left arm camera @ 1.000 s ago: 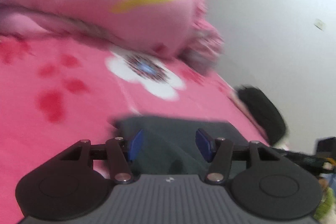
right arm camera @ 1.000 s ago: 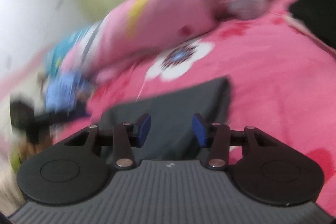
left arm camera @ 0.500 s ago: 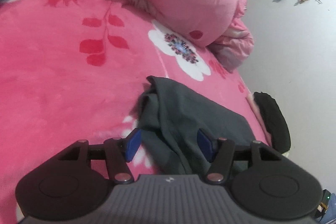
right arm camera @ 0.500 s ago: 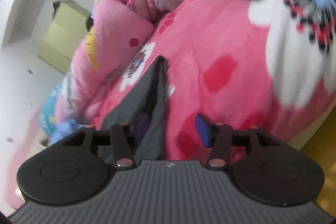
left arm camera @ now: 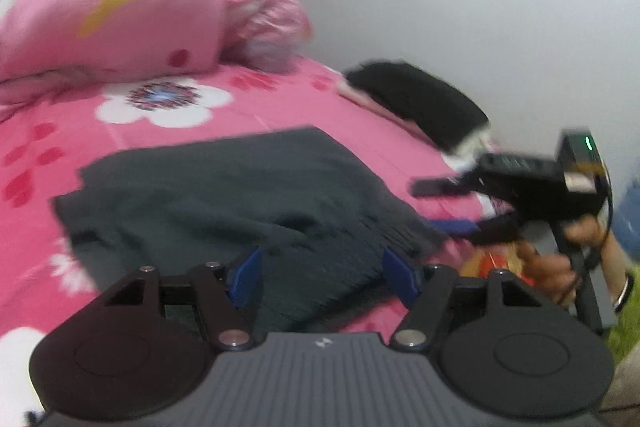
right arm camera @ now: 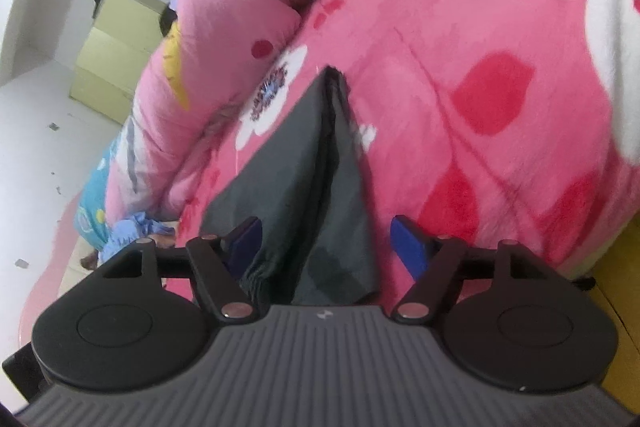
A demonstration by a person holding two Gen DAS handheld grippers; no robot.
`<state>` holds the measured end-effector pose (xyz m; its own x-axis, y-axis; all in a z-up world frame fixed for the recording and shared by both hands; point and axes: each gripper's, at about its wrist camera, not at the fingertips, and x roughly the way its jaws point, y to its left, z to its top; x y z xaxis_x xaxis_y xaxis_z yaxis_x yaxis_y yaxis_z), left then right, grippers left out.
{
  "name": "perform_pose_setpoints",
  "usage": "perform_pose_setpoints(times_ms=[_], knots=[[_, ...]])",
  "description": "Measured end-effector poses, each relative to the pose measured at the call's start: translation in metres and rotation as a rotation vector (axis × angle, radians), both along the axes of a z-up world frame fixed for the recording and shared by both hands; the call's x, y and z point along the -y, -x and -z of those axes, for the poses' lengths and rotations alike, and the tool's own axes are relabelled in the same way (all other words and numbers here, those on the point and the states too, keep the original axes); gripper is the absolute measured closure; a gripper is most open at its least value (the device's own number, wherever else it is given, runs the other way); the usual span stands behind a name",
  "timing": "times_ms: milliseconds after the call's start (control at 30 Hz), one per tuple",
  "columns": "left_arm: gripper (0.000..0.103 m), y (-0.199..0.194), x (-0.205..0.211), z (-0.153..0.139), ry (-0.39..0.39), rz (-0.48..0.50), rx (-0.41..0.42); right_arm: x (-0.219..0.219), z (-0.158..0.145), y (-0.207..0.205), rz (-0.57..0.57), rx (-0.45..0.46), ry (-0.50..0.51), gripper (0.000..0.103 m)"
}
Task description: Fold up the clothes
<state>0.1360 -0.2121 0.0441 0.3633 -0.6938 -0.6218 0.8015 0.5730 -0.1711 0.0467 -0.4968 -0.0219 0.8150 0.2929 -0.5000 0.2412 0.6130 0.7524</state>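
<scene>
Swinging back low over the bed, the left gripper (left arm camera: 322,277) now hovers with jaws apart above the dark grey garment (left arm camera: 224,195) lying folded on the pink blanket (left arm camera: 260,103), while from the right gripper (right arm camera: 326,241), equally spread and empty, the fold looks ready for its next crease.

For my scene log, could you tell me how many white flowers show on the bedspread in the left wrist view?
2: one just beyond the dark grey garment, another cut off at the lower left edge. Others may be hidden.
</scene>
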Motion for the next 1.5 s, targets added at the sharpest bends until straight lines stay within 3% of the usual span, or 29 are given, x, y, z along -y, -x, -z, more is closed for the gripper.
perform_pose_setpoints(times_ms=[133, 333, 500, 633, 800, 933, 1067, 1167, 1200, 1233, 1333, 1500], knots=[[0.034, 0.003, 0.014, 0.022, -0.078, 0.006, 0.029, -0.012, -0.001, 0.001, -0.058, -0.028, -0.035, 0.031], [0.032, 0.002, 0.008, 0.025, -0.055, 0.018, 0.016, -0.01, 0.003, -0.009, -0.126, -0.084, -0.214, 0.029], [0.032, 0.007, 0.011, 0.014, -0.06, 0.023, 0.043, -0.007, 0.0, -0.022, -0.115, -0.085, -0.245, 0.03], [0.03, 0.021, 0.037, 0.008, -0.116, 0.089, 0.127, -0.008, -0.004, -0.025, -0.124, -0.075, -0.248, 0.03], [0.03, 0.04, 0.086, 0.021, -0.228, 0.168, 0.254, 0.001, -0.006, -0.025, -0.078, -0.07, -0.218, 0.03], [0.03, 0.04, 0.098, 0.036, -0.269, 0.141, 0.236, 0.01, -0.002, -0.028, -0.068, -0.067, -0.219, 0.031], [0.03, 0.039, 0.089, 0.037, -0.231, 0.121, 0.205, 0.004, 0.0, -0.041, -0.108, -0.075, -0.171, 0.034], [0.03, 0.042, 0.076, 0.029, -0.179, 0.114, 0.191, -0.003, -0.002, -0.046, -0.137, -0.079, -0.111, 0.044], [0.03, 0.044, 0.072, 0.028, -0.162, 0.117, 0.186, -0.006, -0.002, -0.046, -0.146, -0.081, -0.097, 0.052], [0.03, 0.045, 0.07, 0.028, -0.152, 0.126, 0.182, -0.009, -0.003, -0.047, -0.154, -0.083, -0.082, 0.066], [0.028, 0.049, 0.067, 0.034, -0.141, 0.159, 0.178, -0.015, -0.002, -0.051, -0.175, -0.089, -0.07, 0.088], [0.027, 0.059, 0.06, 0.038, -0.117, 0.153, 0.23, -0.026, -0.019, -0.052, -0.181, -0.071, -0.002, 0.096]])
